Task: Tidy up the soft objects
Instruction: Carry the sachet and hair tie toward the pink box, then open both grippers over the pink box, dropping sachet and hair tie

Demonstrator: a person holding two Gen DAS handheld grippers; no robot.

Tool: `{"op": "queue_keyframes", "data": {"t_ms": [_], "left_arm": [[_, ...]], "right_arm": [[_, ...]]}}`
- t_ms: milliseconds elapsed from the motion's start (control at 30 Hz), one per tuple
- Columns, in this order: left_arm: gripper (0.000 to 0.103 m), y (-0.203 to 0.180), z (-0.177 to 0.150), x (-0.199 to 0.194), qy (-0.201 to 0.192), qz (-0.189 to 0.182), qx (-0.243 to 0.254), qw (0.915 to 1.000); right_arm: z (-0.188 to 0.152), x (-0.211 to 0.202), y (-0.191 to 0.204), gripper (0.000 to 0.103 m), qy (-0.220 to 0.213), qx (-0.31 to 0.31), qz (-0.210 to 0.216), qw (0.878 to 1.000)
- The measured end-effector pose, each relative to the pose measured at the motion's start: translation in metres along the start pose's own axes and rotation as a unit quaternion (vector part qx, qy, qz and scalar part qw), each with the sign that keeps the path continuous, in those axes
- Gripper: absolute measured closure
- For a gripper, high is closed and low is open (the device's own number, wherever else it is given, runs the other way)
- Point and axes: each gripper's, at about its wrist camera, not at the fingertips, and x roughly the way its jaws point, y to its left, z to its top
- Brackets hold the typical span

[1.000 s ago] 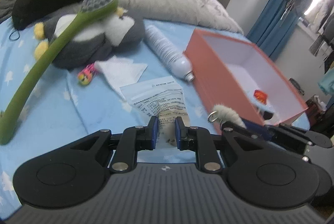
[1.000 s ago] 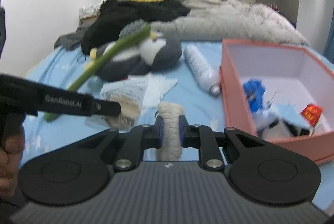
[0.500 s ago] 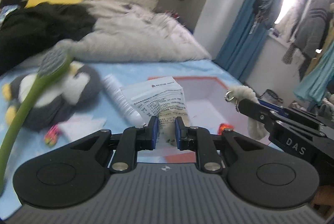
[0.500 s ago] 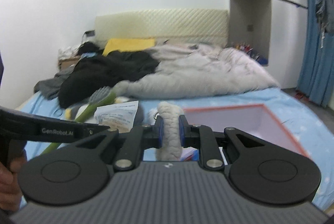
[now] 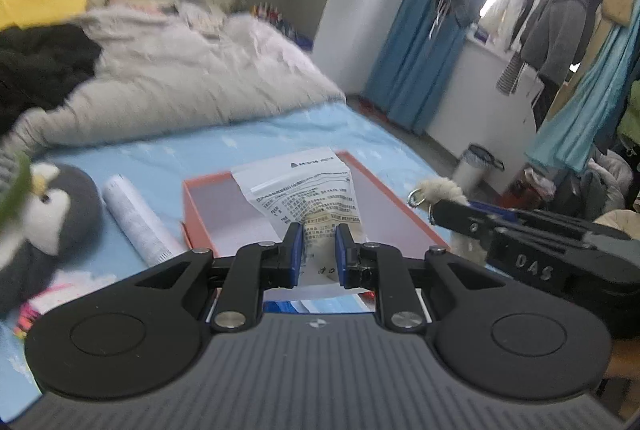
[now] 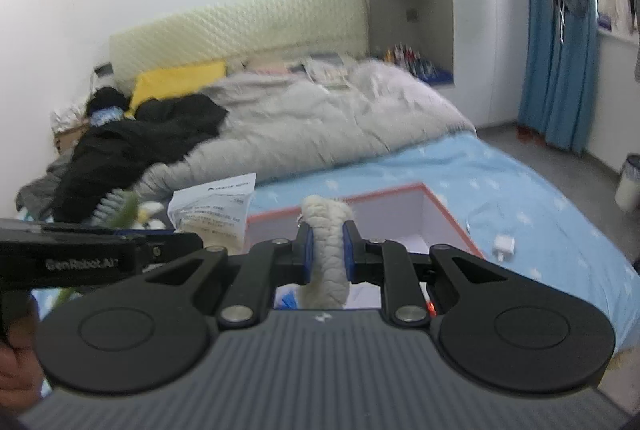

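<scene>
Hovering above the orange box (image 5: 208,197), both grippers carry something soft. The left gripper (image 5: 318,256) is closed down to a narrow gap on a printed plastic packet (image 5: 304,189), which stands upright between its blue pads, its top fanning out towards 12 o'clock over the box's open inside. The right gripper (image 6: 327,254) is pinched on a cream fluffy toy (image 6: 326,230); the toy rises above the pads and hangs below them too. In the left view this same toy (image 5: 440,187) shows at 3 o'clock with a metal ring at its end, held just beside the box's right wall. In the right view the packet (image 6: 212,207) sits at 10 o'clock, in the other tool's grip.

The box rests on the blue sheet (image 5: 160,153). At 9 o'clock in the left view lies a penguin plush (image 5: 52,213), with a white bottle (image 5: 136,222) between it and the box. A grey duvet (image 6: 320,117) is heaped at 12 o'clock, black clothes (image 6: 132,141) at 10 o'clock. A white charger (image 6: 505,244) lies on the sheet at 3 o'clock of the box.
</scene>
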Motion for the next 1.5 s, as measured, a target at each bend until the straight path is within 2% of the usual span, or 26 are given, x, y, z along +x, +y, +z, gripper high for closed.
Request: {"op": "queue_keyframes", "data": {"t_ms": [167, 367, 633, 733, 767, 833, 867, 933, 1100, 1267, 1500], "left_arm": [[0.082, -0.008, 0.004, 0.051, 0.057, 0.000, -0.006, 0.9983], [0.082, -0.011, -0.003, 0.118, 0.134, -0.007, -0.012, 0.9908], [0.082, -0.002, -0.023, 0.158, 0.179, 0.012, -0.003, 0.9837], [0.081, 0.002, -0.025, 0.165, 0.194, 0.015, -0.014, 0.9807], [0.076, 0.003, -0.025, 0.167, 0.197, 0.016, -0.016, 0.9802], [0.059, 0.002, -0.024, 0.168, 0.199, 0.017, -0.013, 0.9797], [0.053, 0.002, -0.022, 0.167, 0.196, 0.016, -0.012, 0.9803], [0.052, 0.002, -0.021, 0.154, 0.184, 0.015, -0.009, 0.9829], [0.052, 0.005, -0.010, 0.115, 0.138, 0.002, -0.004, 0.9905], [0.052, 0.004, -0.002, 0.064, 0.072, 0.022, 0.028, 0.9968], [0.052, 0.006, -0.010, 0.002, 0.012, 0.039, 0.052, 0.9978]], "right_arm": [[-0.015, 0.038, -0.024, 0.084, 0.063, 0.019, -0.012, 0.998], [-0.038, 0.073, -0.054, 0.084, 0.127, 0.050, -0.030, 0.990], [-0.070, 0.090, -0.075, 0.082, 0.167, 0.077, -0.046, 0.982], [-0.073, 0.091, -0.076, 0.074, 0.173, 0.079, -0.044, 0.981], [-0.072, 0.091, -0.076, 0.065, 0.174, 0.080, -0.045, 0.981], [-0.071, 0.092, -0.077, 0.054, 0.171, 0.078, -0.049, 0.981], [-0.070, 0.091, -0.077, 0.053, 0.169, 0.076, -0.050, 0.981], [-0.068, 0.089, -0.078, 0.053, 0.165, 0.078, -0.052, 0.982], [-0.056, 0.066, -0.073, 0.053, 0.121, 0.078, -0.054, 0.988], [-0.042, 0.039, -0.056, 0.053, 0.084, 0.062, -0.039, 0.994], [-0.031, 0.007, -0.024, 0.053, 0.039, 0.041, -0.013, 0.998]]}}
